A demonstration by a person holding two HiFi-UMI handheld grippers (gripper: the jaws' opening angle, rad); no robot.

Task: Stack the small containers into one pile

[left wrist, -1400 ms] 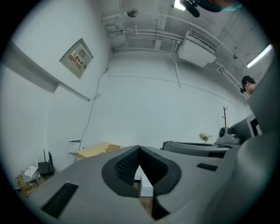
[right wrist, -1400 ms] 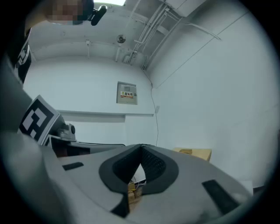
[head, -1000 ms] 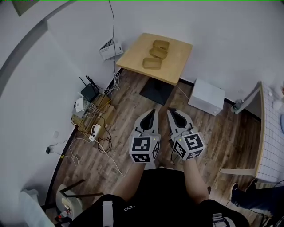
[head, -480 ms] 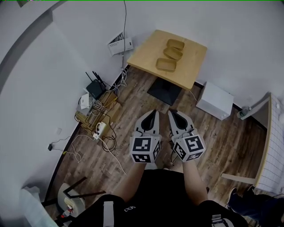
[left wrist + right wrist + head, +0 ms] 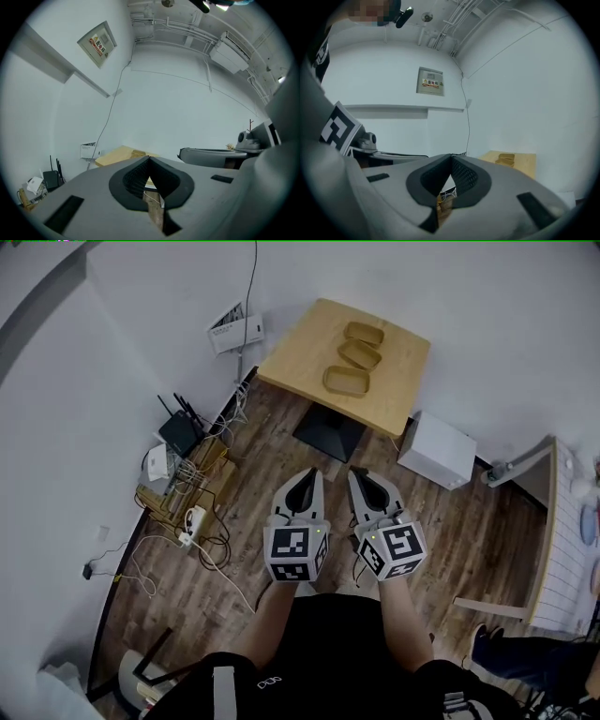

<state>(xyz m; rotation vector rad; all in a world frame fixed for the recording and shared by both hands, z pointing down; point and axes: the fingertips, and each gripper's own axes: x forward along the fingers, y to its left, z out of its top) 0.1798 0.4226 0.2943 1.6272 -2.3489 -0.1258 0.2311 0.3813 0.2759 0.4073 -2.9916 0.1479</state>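
- Status: task not started, judging by layout. 0 of 3 stacked.
- Task items: 3 small containers, tan and shallow, lying singly in a row on the tabletop. None sits on another.
- Row runs from the tabletop's far-edge side toward its near edge: far container, mid container, near container.
- Far and mid containers lie just beside each other; contact can't be confirmed. Near container sits slightly apart, close to the near edge.
- Left gripper: fingers pressed together, nothing between them.
- Right gripper: fingers pressed together, nothing held.
- Both grippers are side by side over the wood floor. They point toward the tabletop but are well apart from it, so the items look out of reach from this position.
- Right gripper view: the containers show small on the tabletop, ahead and to the right. Left gripper view: only the tabletop's corner shows clearly past the fingers.
- Left to do (est.):
  - Approach the tabletop and spread the fingers.
  - Pinch one container by its rim and set it in or on a second.
  - Repeat w/ the third for one pile.
- Non-task items: a white box on the floor beside the tabletop's right corner. A router and cables lie along the wall at left.
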